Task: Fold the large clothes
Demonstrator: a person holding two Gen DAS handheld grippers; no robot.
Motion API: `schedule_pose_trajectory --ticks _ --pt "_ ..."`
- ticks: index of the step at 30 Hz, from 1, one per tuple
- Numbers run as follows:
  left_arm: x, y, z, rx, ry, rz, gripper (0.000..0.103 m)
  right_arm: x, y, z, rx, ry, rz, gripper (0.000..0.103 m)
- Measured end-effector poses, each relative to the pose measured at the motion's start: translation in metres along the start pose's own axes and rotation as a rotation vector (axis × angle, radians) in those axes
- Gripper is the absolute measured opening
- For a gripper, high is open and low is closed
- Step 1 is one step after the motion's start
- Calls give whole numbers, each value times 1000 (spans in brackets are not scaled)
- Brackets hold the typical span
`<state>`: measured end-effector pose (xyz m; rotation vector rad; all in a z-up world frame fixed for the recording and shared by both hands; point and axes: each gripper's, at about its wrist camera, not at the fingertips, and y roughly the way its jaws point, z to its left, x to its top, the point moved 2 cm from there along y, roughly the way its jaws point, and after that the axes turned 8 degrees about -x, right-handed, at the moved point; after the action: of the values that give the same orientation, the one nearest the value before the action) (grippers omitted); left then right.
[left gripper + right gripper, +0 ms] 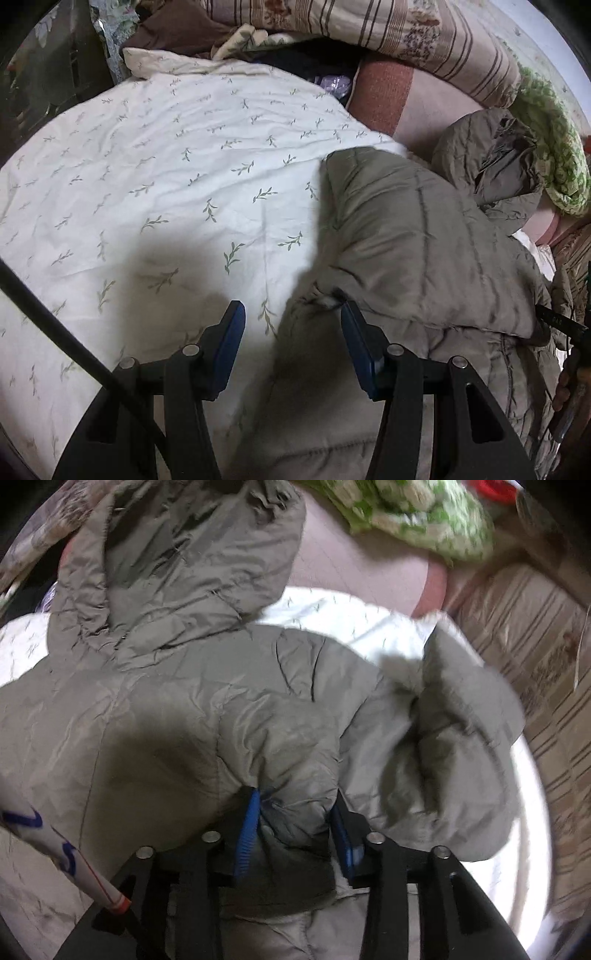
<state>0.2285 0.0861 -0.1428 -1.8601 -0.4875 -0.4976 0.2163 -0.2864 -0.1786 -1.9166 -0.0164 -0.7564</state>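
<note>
In the left wrist view, a white quilt with small green sprigs (155, 166) fills the left and middle of the frame. The left gripper (293, 314) stands at the bottom centre, its jaws partly open with nothing between them; the left pad hangs over the quilt, the right pad just at the edge of the padded grey-green jacket (424, 251), which spreads from bottom centre to the right. The jacket's hood (491, 162) lies bunched at the upper right. Behind it, along the top, sit striped floral pillows (424, 33) and a green-and-white knitted piece (554, 155). At the far right edge a dark tool and part of a hand are cut off and hard to make out.

In the right wrist view, the jacket (184, 701) covers the left and middle, hood (192, 554) at upper left, a blurred sleeve (461, 738) at right. The right gripper (295, 808) at bottom centre is partly open, with a puffed fold of jacket between its blue pads; whether they press on it is unclear. No containers show.
</note>
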Motion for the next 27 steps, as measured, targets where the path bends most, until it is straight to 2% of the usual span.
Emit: schedule_pose_trajectory --ticks 2,4,7,10,15,17,21,24,27 --pt "-4 -10 -9 4 10 -17 53 -4 -22 -9 21 -1 -48 62" --pt "-12 -22 -21 16 37 -20 53 -8 -40 -20 37 11 -86 67" --pt "-30 -45 -40 -10 61 -15 53 -19 -66 -57 98 61 -121 73" --pt "-52 -71 -61 -42 70 7 53 -36 -64 -103 150 153 -101 76" --pt "-80 -106 -97 -85 65 45 53 -65 -17 -194 183 359 -6 76" --pt "-88 -116 -112 -94 81 43 53 -74 4 -233 201 449 22 64" --pt "-96 -122 -138 -77 126 44 54 -86 57 -309 276 653 68 62" --pt "-99 -118 -152 -78 138 56 55 -89 99 -349 336 788 99 62" --pt "-99 -111 -163 -68 141 62 55 -80 135 -371 394 884 116 62"
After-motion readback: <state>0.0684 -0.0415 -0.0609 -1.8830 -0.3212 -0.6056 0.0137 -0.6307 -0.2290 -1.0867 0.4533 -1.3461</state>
